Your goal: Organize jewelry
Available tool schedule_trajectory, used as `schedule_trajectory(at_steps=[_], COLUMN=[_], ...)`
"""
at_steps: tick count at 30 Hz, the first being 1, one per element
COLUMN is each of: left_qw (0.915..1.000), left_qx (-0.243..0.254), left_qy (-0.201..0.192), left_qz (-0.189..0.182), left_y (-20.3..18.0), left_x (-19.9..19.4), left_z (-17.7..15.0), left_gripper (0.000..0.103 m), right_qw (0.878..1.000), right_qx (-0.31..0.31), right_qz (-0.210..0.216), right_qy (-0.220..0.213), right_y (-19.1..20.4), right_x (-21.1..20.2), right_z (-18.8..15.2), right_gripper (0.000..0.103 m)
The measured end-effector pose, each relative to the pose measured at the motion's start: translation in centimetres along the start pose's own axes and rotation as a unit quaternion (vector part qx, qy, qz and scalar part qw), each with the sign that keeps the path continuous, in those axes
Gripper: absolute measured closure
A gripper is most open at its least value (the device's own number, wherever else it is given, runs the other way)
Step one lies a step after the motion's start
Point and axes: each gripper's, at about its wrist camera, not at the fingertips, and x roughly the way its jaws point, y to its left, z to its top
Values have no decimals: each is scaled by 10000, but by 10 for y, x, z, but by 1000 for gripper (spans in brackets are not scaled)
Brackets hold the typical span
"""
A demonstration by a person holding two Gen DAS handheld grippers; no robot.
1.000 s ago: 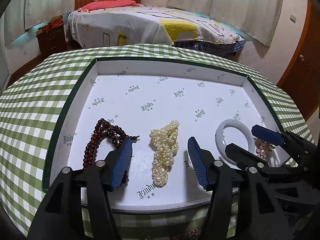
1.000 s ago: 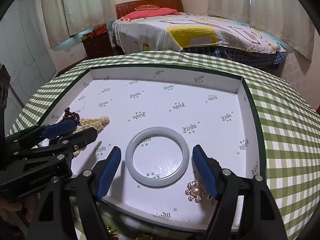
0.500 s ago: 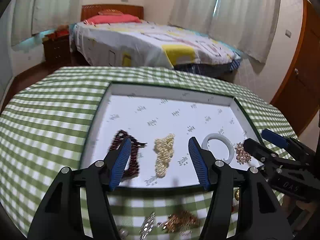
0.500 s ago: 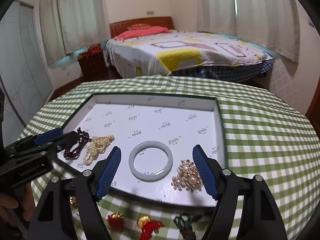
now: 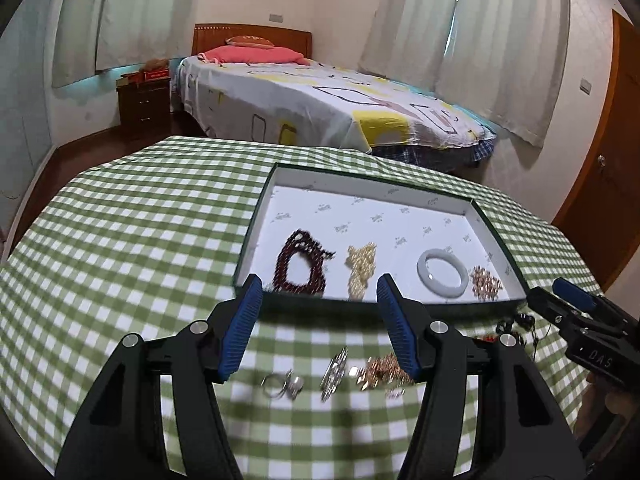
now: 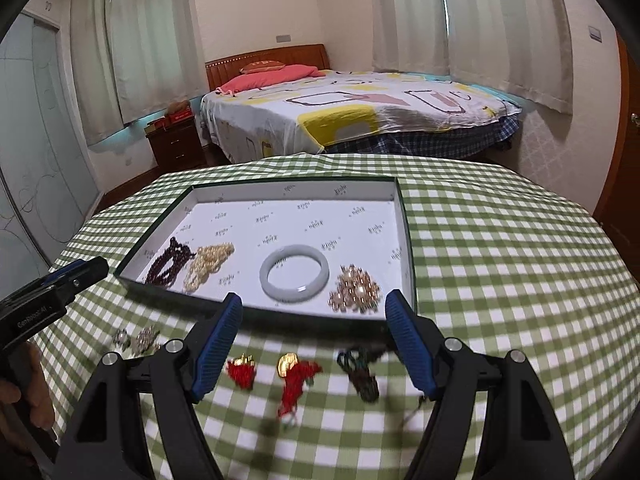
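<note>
Both tongs are spread with nothing between the jaws: left gripper (image 5: 318, 322), right gripper (image 6: 314, 338), held above the table's near edge. Four pieces are already lined up along the tray's (image 6: 256, 314) near wall: dark beads (image 6: 168, 262), pearls (image 6: 208, 260), bangle (image 6: 295, 274), gold cluster (image 6: 355, 289). Still loose on the cloth (image 5: 120, 240) between tray and near edge: rings (image 5: 282, 384), silver brooch (image 5: 334, 372), gold chain (image 5: 382, 372), red tassel pieces (image 6: 294, 380), dark pendant (image 6: 360, 376).

Risks judged:
- small flat pieces may be missed or flicked off the near edge by a shallow pinch
- cloth may be snagged and dragged with the tassels
- chain may be tangled or only partly lifted
- tray wall may be clipped on carry-over
</note>
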Motion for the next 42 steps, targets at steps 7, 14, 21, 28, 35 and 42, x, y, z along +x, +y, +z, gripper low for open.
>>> schedule_trajectory(at_steps=[7, 14, 21, 28, 35, 42], left_qw=[9998, 9992, 9987, 9974, 9956, 9941], left_qx=[60, 184, 159, 91, 16, 24], left_qy=[19, 89, 275, 502, 773, 961], left_qz=[170, 331, 406, 508, 531, 496], left_y=[5, 10, 16, 20, 22, 21], left_x=[-16, -27, -24, -6, 16, 30], left_z=[-20, -43, -60, -60, -53, -51], left_gripper=[45, 45, 45, 45, 45, 51], right_qw=[10000, 9998, 9996, 9995, 9992, 9990], right_qx=[-4, -2, 17, 24, 59, 89], right_qz=[-59, -150, -193, -180, -187, -175], right_qy=[46, 98, 214, 261, 351, 414], right_y=[-1, -5, -9, -8, -11, -12], right_x=[-12, -19, -19, -17, -9, -4], right_z=[-20, -38, -56, -61, -63, -64], right_gripper=[31, 31, 31, 31, 31, 31])
